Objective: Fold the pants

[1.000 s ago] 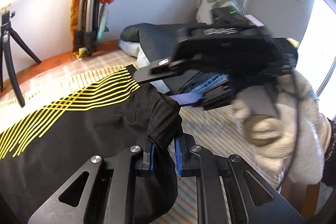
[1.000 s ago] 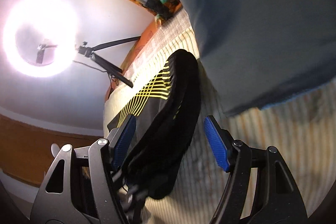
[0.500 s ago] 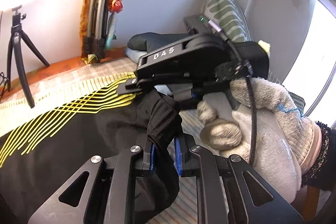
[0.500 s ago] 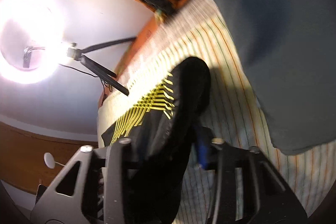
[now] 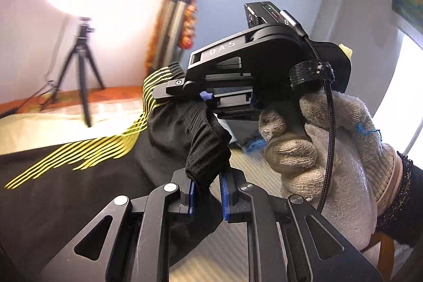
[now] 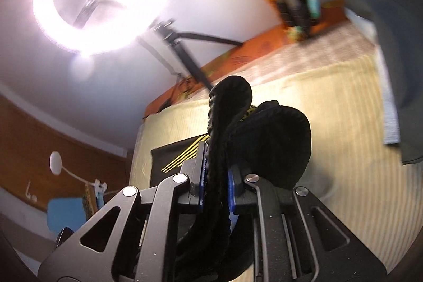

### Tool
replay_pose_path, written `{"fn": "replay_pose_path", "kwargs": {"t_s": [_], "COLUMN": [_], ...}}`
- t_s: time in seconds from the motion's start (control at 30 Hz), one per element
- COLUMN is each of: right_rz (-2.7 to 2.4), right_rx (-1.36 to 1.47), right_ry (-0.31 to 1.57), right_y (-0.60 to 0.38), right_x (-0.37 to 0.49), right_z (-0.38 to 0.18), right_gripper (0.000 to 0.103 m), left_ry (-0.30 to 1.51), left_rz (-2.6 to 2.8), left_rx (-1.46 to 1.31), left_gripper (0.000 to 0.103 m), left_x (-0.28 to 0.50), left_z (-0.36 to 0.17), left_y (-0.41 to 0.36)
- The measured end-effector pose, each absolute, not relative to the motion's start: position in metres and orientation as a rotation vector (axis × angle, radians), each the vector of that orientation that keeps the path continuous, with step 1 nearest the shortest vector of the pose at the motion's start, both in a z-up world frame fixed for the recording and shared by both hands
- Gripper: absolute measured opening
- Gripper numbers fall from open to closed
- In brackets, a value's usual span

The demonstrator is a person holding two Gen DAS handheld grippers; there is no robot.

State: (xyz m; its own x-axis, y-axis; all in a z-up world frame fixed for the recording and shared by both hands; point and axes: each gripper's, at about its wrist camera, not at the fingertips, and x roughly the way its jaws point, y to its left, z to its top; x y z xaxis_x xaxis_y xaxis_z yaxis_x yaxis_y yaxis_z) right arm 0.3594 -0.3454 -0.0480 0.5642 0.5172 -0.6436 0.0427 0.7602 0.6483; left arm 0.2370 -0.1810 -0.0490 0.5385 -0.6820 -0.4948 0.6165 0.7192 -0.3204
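Note:
Black pants (image 5: 79,184) with yellow stripes lie across a striped bed, their ribbed waistband lifted off it. My left gripper (image 5: 207,193) is shut on one waistband corner. My right gripper (image 6: 215,183) is shut on the thick waistband fold (image 6: 230,102), which stands up between its blue pads. In the left wrist view the right gripper (image 5: 201,97), held by a gloved hand (image 5: 330,144), pinches the waistband just beyond and above the left one. The rest of the pants (image 6: 171,157) trails flat on the bed behind.
The striped bed cover (image 6: 343,123) spreads to the right. A dark grey garment (image 6: 391,44) lies at the far right. A ring light on a tripod (image 5: 82,49) stands by the wall. Folded items lean in the corner (image 5: 174,25).
My right gripper closed on the waistband, having been open around it a second ago. Both grippers have lifted the waistband up off the bed, and the views have tilted toward the wall.

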Motion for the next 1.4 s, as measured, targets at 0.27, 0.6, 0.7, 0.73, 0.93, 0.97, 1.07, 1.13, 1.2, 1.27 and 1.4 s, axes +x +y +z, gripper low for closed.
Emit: {"fn": "replay_pose_path", "kwargs": {"t_s": [0.27, 0.6, 0.7, 0.73, 0.93, 0.97, 1.07, 1.13, 1.2, 1.27, 1.4], "right_rz": [0.373, 0.469, 0.506, 0.526, 0.734, 0.717, 0.625, 0.59, 0.544, 0.539, 0.581], "right_rx": [0.496, 0.301, 0.257, 0.266, 0.438, 0.433, 0.428, 0.44, 0.427, 0.441, 0.413], "right_ry": [0.992, 1.157, 1.209, 1.227, 1.09, 1.068, 1.065, 1.099, 1.121, 1.131, 1.132], "right_y": [-0.245, -0.108, -0.08, -0.075, -0.1, -0.112, -0.148, -0.167, -0.178, -0.18, -0.153], "right_x": [0.375, 0.407, 0.415, 0.417, 0.403, 0.399, 0.391, 0.387, 0.383, 0.389, 0.402], "right_z": [-0.026, -0.072, -0.09, -0.093, -0.061, -0.057, -0.062, -0.075, -0.087, -0.093, -0.094], "right_gripper": [0.013, 0.013, 0.017, 0.023, 0.056, 0.056, 0.056, 0.056, 0.056, 0.056, 0.056], "left_ry": [0.588, 0.626, 0.657, 0.67, 0.716, 0.718, 0.721, 0.728, 0.733, 0.731, 0.729], "left_rz": [-0.621, -0.398, -0.329, -0.304, -0.201, -0.194, -0.12, -0.091, -0.08, -0.087, -0.129], "left_rx": [-0.253, -0.532, -0.566, -0.574, -0.606, -0.603, -0.594, -0.63, -0.624, -0.593, -0.541], "left_gripper": [0.013, 0.013, 0.013, 0.013, 0.018, 0.025, 0.059, 0.059, 0.059, 0.059, 0.059], "left_x": [0.226, 0.22, 0.223, 0.225, 0.222, 0.221, 0.204, 0.202, 0.199, 0.195, 0.188], "left_z": [-0.049, -0.093, -0.107, -0.111, -0.125, -0.124, -0.121, -0.128, -0.13, -0.129, -0.124], "left_y": [-0.101, 0.003, 0.025, 0.03, 0.057, 0.06, 0.071, 0.085, 0.092, 0.096, 0.093]}}
